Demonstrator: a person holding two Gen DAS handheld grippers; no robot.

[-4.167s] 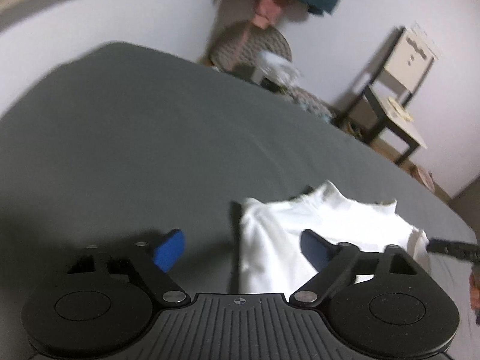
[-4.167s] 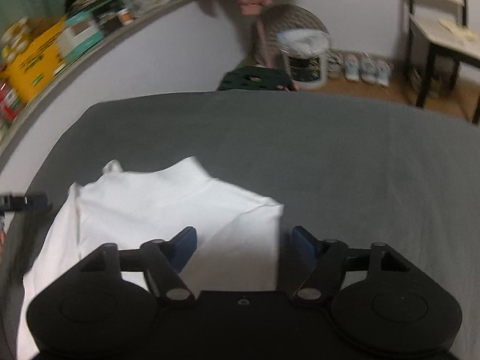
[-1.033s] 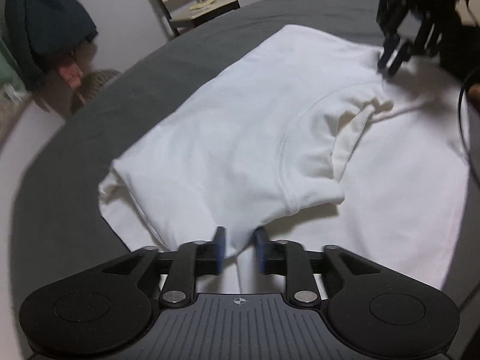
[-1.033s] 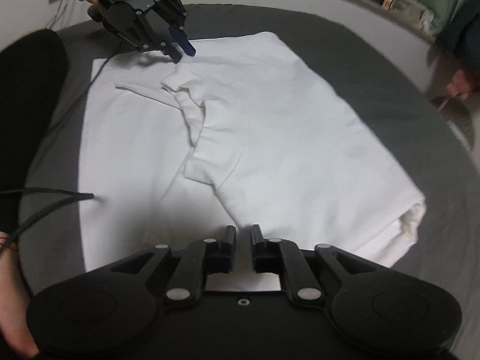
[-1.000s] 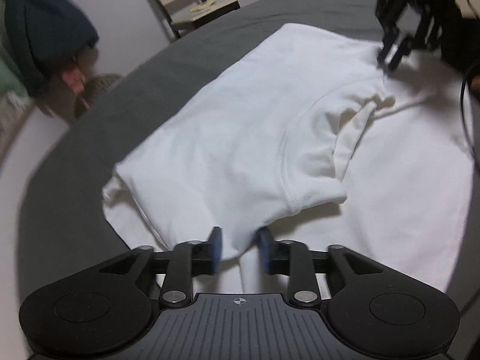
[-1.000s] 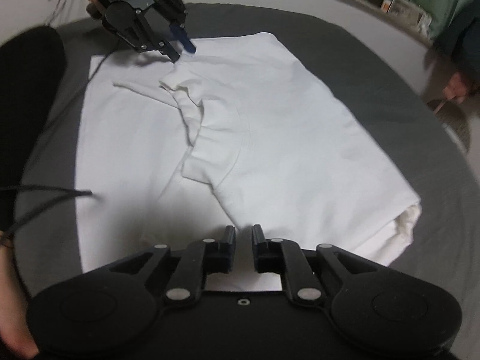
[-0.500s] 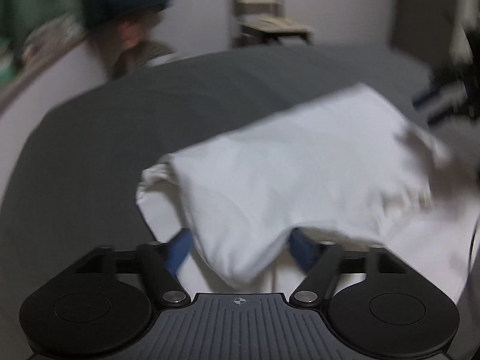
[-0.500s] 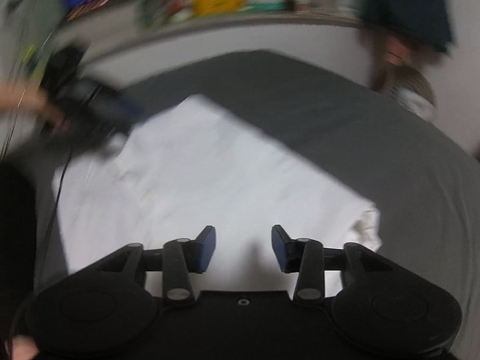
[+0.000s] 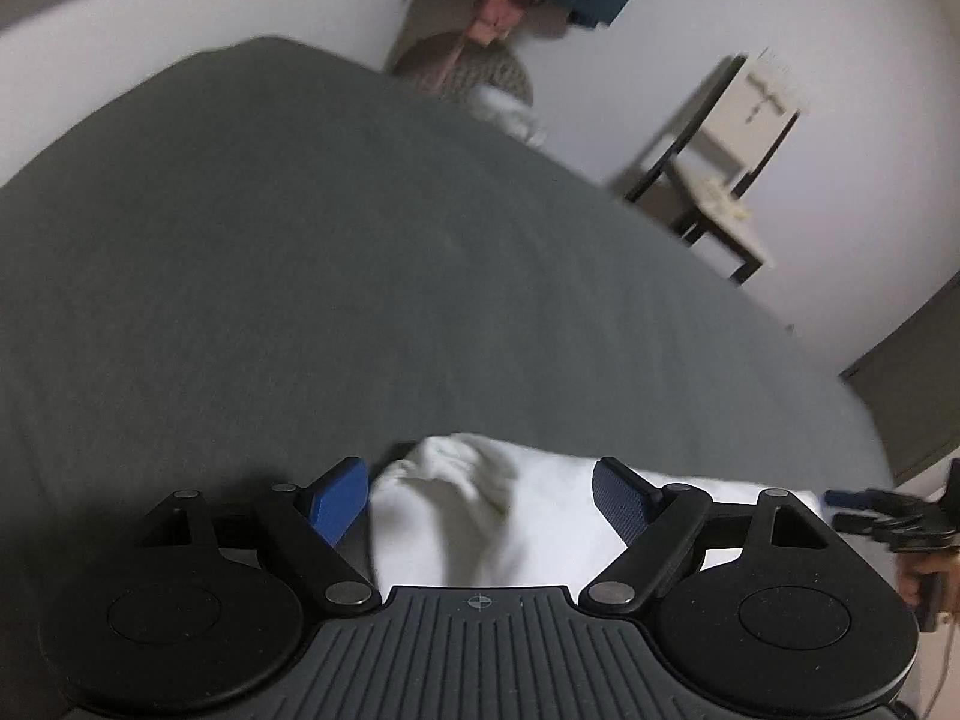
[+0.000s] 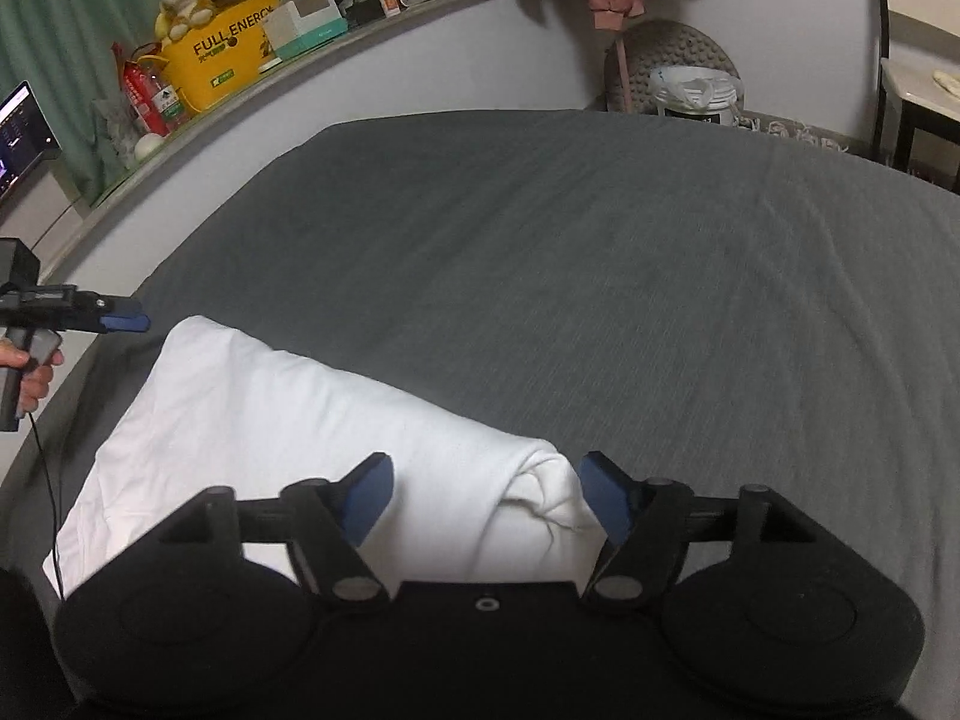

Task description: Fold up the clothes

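Observation:
A folded white shirt [image 10: 300,414] lies on the dark grey bed [image 10: 600,276], near its front edge. My right gripper [image 10: 483,495] is open and empty, its blue pads either side of the shirt's right folded end. In the left wrist view the shirt's bunched left end [image 9: 480,498] lies between the pads of my open, empty left gripper [image 9: 480,501]. The left gripper also shows at the left edge of the right wrist view [image 10: 120,322], just off the shirt's far corner. The right gripper shows at the right edge of the left wrist view [image 9: 840,510].
A curved ledge [image 10: 240,102] behind the bed carries a yellow box, bottles and boxes. A round grey cushion [image 10: 672,60] and a white bucket [image 10: 696,93] stand beyond the bed. A chair [image 9: 720,180] stands by the wall. A cable [image 10: 48,480] hangs from the left gripper.
Both grippers have let go of the shirt and opened wide. Both have swung to face along the bed. The shirt now lies folded over.

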